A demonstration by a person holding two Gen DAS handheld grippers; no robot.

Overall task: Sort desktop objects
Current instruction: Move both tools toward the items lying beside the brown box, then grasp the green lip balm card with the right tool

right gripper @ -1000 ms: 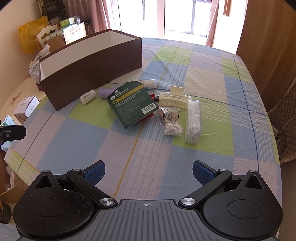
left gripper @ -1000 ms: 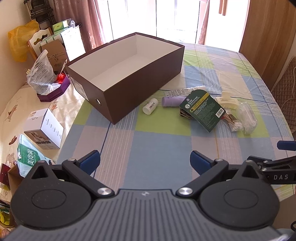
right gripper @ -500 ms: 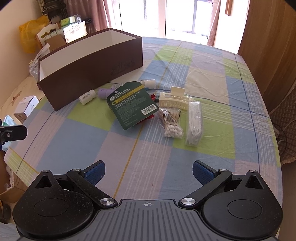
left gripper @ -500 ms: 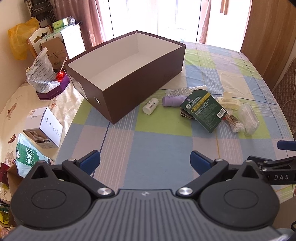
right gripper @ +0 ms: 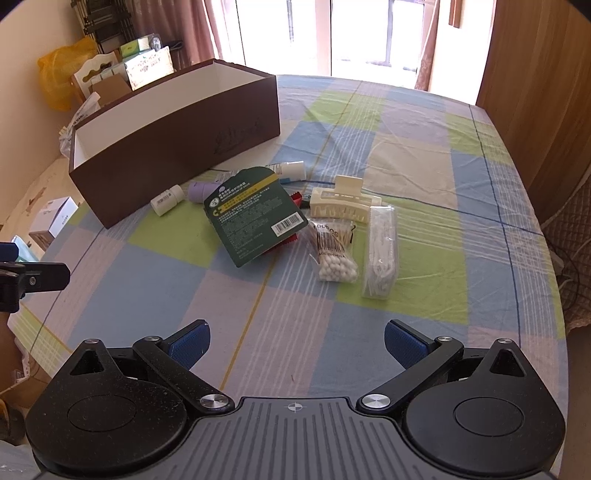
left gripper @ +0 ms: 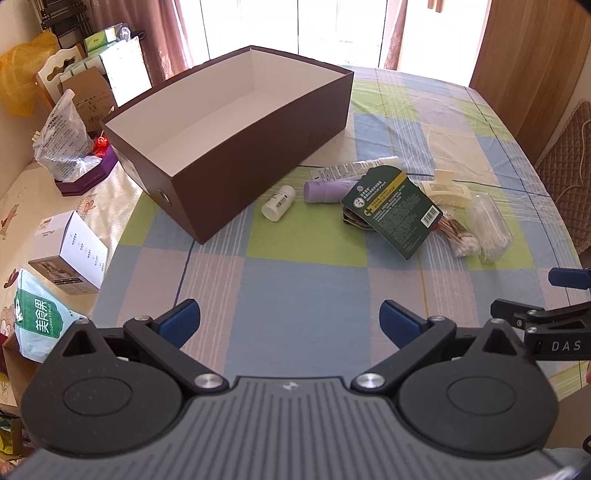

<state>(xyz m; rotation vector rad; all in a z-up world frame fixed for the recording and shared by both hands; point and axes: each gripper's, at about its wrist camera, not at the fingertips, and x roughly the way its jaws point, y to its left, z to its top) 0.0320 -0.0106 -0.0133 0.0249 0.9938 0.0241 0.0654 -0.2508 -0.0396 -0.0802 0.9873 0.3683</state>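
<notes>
Right wrist view: both grippers (right gripper: 294, 345) (left gripper: 288, 321) spread wide, empty; cluttered toiletries beside brown cardboard box (right gripper: 177, 147); slippery clear plastic swab case (right gripper: 381, 253) likely to squirt free.

- Strong daylight enters through the window (left gripper: 295, 29) beyond the box (left gripper: 236, 147); its panes are blown out to white.
- The tabletop (right gripper: 406, 147) near the window shows pale glare.
- The box casts a soft shadow on its near side.
- Both views are sharp in the middle, with fisheye bending and dark corners at the edges.
</notes>
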